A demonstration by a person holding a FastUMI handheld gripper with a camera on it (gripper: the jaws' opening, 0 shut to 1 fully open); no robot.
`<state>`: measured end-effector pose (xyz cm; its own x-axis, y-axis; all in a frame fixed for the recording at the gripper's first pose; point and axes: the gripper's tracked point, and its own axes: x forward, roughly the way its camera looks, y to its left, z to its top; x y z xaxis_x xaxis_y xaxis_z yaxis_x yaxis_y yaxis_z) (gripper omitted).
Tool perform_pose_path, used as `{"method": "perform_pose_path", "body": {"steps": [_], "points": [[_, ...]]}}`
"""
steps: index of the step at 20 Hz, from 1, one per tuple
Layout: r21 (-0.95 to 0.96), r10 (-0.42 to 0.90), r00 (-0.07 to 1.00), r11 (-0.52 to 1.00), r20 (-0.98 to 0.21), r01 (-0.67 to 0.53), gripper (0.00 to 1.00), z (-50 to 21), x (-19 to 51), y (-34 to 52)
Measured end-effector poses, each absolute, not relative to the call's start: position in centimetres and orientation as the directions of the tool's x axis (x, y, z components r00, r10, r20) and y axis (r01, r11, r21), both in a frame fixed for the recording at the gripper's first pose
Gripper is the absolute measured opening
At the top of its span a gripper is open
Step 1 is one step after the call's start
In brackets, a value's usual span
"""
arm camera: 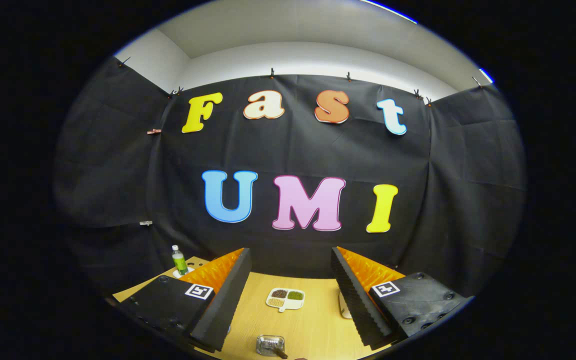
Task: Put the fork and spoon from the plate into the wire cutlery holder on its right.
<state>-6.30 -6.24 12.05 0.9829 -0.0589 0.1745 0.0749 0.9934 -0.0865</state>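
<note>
My gripper (290,260) is held high and level, facing the booth's back wall, and is open with a wide gap and nothing between its fingers. Low down between the fingers, close to me on the wooden table (313,330), sits a small shiny metal object (270,344) with a dark piece at its near right corner. I cannot tell what it is. Farther along the table, also between the fingers, lies a white divided dish (285,298) with dark, green and pale fillings.
A green bottle (179,260) stands at the table's far left corner, beyond the left finger. Something white (344,306) peeks out beside the right finger, mostly hidden by it. The black cloth wall closes the table's far side.
</note>
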Motion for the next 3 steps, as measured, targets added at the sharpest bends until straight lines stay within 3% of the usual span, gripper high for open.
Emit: {"method": "perform_pose_path", "body": {"steps": [3], "points": [[-0.084, -0.037, 0.988, 0.995, 0.148, 0.050, 0.98, 9.4, -6.4, -5.6]]}}
